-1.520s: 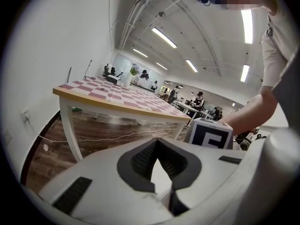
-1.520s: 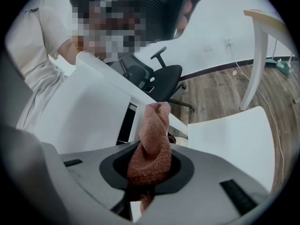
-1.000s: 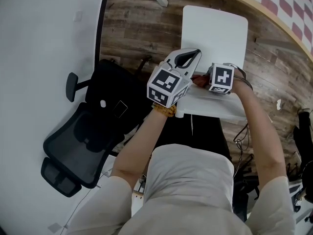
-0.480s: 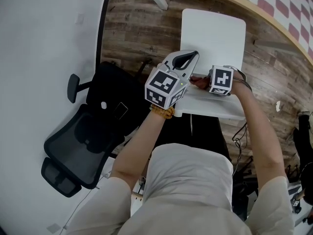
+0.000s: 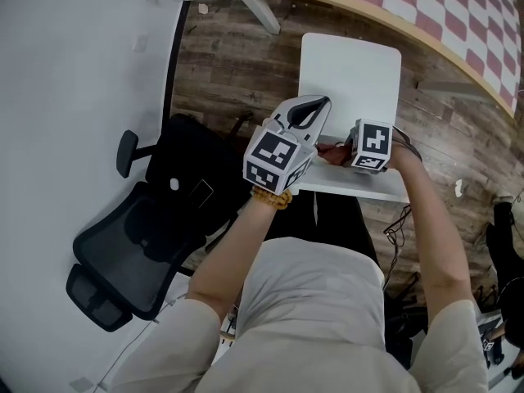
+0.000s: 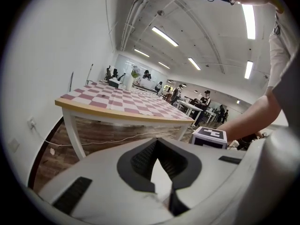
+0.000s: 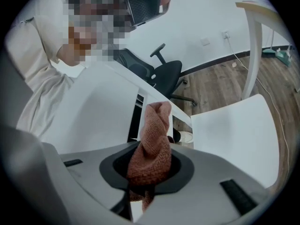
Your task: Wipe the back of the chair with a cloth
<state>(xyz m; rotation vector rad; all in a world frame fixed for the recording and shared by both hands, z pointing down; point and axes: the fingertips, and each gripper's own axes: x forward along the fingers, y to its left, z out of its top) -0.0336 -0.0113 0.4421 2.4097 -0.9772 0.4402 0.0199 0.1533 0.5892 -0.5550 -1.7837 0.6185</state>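
The right gripper, just right of centre in the head view, is clamped on a rust-red knitted cloth. The cloth stands up from its jaws at the top edge of the white plastic chair, on its backrest. The left gripper, beside it at frame centre, has its jaws closed together on nothing. A black mesh office chair sits at lower left.

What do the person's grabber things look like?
The left gripper and the right gripper are white shells with black-lined mouths. Each carries a white cube with black square markers. The person wears a pale short-sleeved shirt and an amber bracelet at the left wrist.
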